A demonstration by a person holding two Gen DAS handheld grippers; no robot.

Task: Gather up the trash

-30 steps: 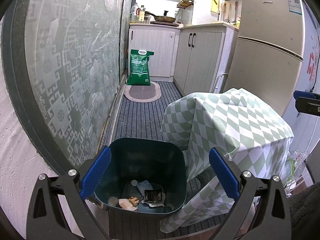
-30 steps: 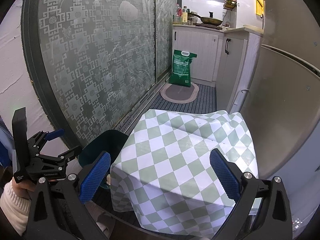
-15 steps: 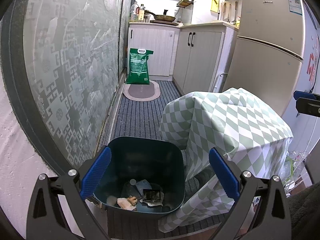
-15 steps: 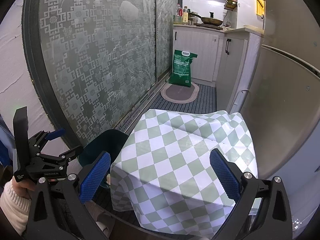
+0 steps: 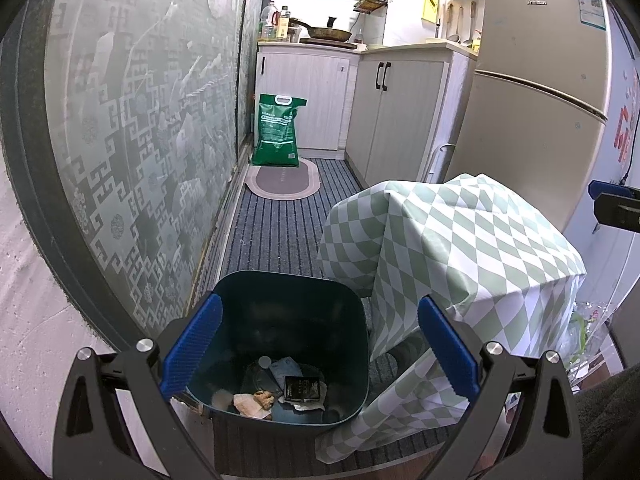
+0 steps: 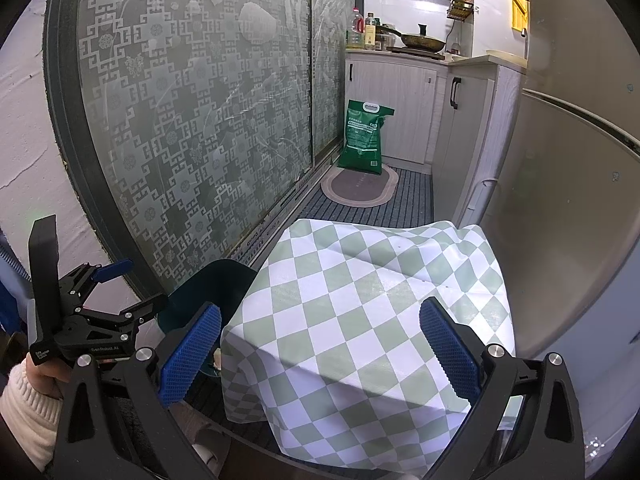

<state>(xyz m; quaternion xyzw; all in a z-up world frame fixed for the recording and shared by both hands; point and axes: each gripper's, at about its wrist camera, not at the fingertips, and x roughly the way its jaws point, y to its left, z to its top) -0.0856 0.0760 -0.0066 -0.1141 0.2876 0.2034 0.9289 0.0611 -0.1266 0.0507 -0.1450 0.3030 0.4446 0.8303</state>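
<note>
Both grippers stand wide apart and hold nothing. Left gripper (image 5: 318, 346) hangs over the dark teal bin (image 5: 352, 360), which sits on the striped floor mat (image 5: 280, 224) against the checkered cloth (image 5: 460, 248). Trash (image 5: 276, 388) lies at its bottom: scraps, perhaps a dark wrapper. Right gripper (image 6: 320, 354) hovers above the cloth.

Home kitchen: fridge (image 5: 532, 120), cabinets (image 5: 400, 116), stovetop pan (image 5: 326, 32).

"GenRobot.AI" printed on left gripper (image 6: 116, 288) body; green bag (image 5: 277, 131) print too blurred.
</note>
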